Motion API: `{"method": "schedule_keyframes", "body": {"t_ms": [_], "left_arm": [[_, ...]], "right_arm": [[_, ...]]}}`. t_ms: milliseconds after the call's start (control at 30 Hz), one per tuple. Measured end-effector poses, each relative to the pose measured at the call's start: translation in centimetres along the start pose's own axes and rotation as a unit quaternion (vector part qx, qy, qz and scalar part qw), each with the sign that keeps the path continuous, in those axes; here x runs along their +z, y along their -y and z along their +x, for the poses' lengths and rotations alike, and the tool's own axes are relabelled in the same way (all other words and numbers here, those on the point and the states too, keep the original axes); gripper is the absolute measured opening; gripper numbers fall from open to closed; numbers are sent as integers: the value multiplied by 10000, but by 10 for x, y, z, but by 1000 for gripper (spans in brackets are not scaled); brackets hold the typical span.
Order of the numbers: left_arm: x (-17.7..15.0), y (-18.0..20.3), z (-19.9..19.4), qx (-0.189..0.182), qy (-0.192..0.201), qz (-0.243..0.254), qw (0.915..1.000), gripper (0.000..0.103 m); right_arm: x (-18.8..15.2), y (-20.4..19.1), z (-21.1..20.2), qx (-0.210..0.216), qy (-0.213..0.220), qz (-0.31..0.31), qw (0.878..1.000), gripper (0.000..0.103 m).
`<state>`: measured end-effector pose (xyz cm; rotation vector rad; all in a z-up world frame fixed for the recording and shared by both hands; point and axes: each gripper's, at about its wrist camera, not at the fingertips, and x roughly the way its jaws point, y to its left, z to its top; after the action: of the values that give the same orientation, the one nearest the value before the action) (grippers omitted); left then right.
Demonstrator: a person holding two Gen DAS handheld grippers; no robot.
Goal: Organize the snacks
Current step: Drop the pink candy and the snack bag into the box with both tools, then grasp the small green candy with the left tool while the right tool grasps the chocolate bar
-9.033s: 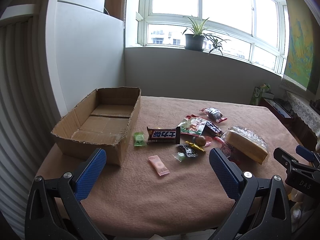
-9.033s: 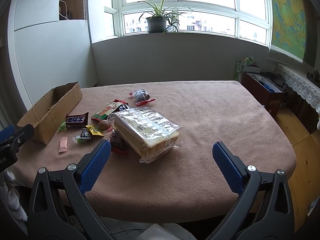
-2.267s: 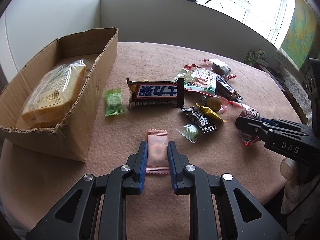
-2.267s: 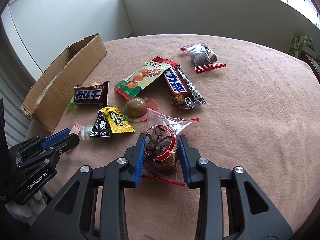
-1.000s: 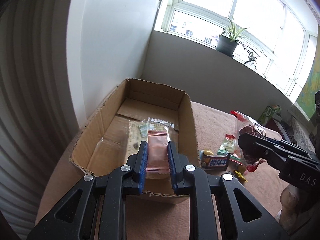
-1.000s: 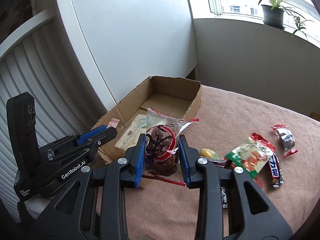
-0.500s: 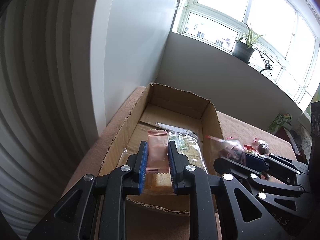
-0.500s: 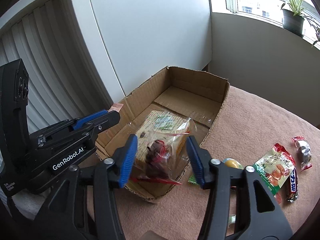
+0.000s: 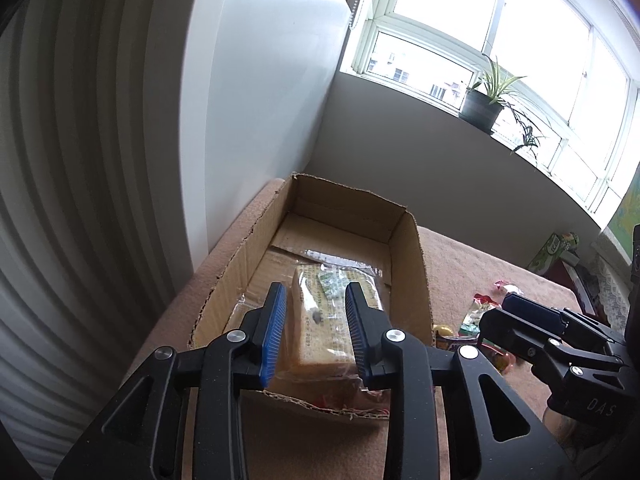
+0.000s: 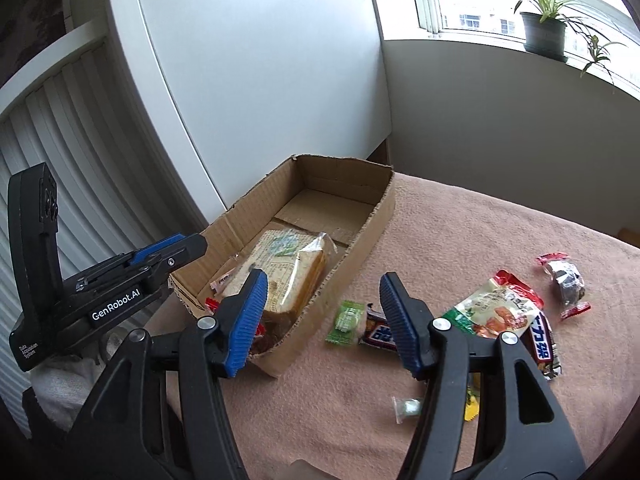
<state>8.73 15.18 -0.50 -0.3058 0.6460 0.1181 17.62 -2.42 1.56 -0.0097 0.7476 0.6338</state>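
Note:
An open cardboard box (image 9: 424, 272) on the table's left holds a wrapped bread loaf (image 9: 320, 320). My left gripper (image 9: 314, 300) hovers over the box's near end, its jaws opening with nothing between them. In the right wrist view a pink candy (image 10: 222, 280) lies in the box (image 10: 360, 236) beside the loaf (image 10: 284, 276), and a red-trimmed pastry bag (image 10: 260, 334) rests in the near corner. My right gripper (image 10: 322, 284) stands open and empty above the box's near right wall. The left gripper (image 10: 188, 246) shows at the left.
On the pink tablecloth right of the box lie a green candy (image 10: 346, 318), a dark chocolate bar (image 10: 378, 332), a green-and-red pouch (image 10: 496, 308), a second bar (image 10: 542, 344), a clear-wrapped dark snack (image 10: 566, 280) and a small clear candy (image 10: 406, 406). A white wall stands behind the box.
The left jaws have parted and the pink candy has dropped into the box. The right gripper let the pastry bag fall in and has drawn back to the right.

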Motion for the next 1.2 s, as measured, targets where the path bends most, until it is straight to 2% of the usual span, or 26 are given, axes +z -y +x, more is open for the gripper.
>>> {"method": "schedule_keyframes", "body": {"t_ms": [400, 567, 633, 767, 933, 1200], "left_arm": [[-15, 33, -25, -397, 4, 241, 9989, 29], [-29, 60, -22, -693, -202, 488, 9962, 29], [-35, 70, -19, -813, -311, 578, 9945, 33], [-52, 92, -11, -997, -566, 906, 9893, 35], [-74, 115, 1, -1173, -928, 1395, 9789, 35], [-87, 135, 24, -1389, -1272, 1889, 9638, 35]], "right_arm": [[-29, 82, -62, -650, 104, 505, 9966, 61], [-44, 117, -78, -885, 47, 768, 9931, 61], [-50, 130, -81, -911, -1, 877, 9920, 61], [-59, 148, -82, -959, -155, 962, 9906, 61], [-70, 165, -71, -862, -370, 1111, 9894, 61], [-75, 182, -51, -741, -608, 1246, 9876, 61]]}}
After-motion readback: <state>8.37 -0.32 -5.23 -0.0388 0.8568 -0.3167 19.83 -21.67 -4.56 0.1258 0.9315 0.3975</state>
